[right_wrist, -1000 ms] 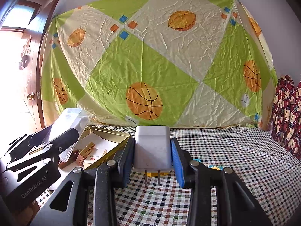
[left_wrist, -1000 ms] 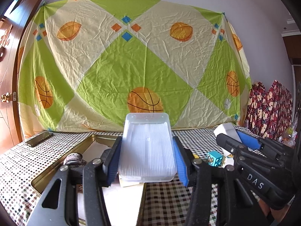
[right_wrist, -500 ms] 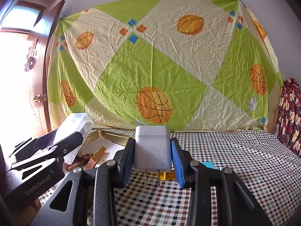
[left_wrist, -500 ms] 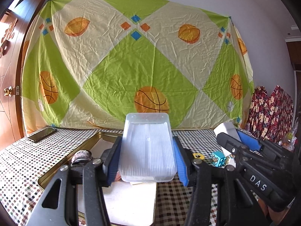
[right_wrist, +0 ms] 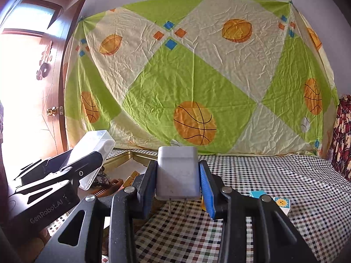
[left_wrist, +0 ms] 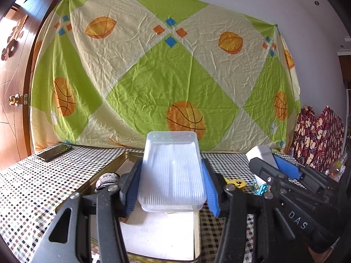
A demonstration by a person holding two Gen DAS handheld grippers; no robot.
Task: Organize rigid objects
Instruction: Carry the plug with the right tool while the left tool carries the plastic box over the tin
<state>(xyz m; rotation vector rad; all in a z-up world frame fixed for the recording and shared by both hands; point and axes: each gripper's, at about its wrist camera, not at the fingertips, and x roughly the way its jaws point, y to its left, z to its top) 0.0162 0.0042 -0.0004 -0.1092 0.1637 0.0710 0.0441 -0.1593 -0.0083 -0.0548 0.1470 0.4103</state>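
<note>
Left gripper (left_wrist: pixel 172 188) clamps the clear plastic box (left_wrist: pixel 172 171) above the gold tin (left_wrist: pixel 114 166), right gripper (right_wrist: pixel 178 186) pinches the white charger (right_wrist: pixel 177 173) prongs-down, likely both for dropping in.

Your two fisheye cameras each sit just behind a pair of tongs, looking forward along them and slightly downward over the checked table (left_wrist: pixel 43 188). The left view looks past the left tongs (left_wrist: pixel 172 186) close up, with the right tongs (left_wrist: pixel 269 164) entering at its right edge. The right view looks past the right tongs (right_wrist: pixel 177 179), with the left tongs (right_wrist: pixel 87 164) entering at its left edge. Both face the same green and cream basketball-print sheet (left_wrist: pixel 166 76) hung on the far wall, and both share the gold tray (right_wrist: pixel 129 154) and the wooden door (left_wrist: pixel 13 83) at left.
</note>
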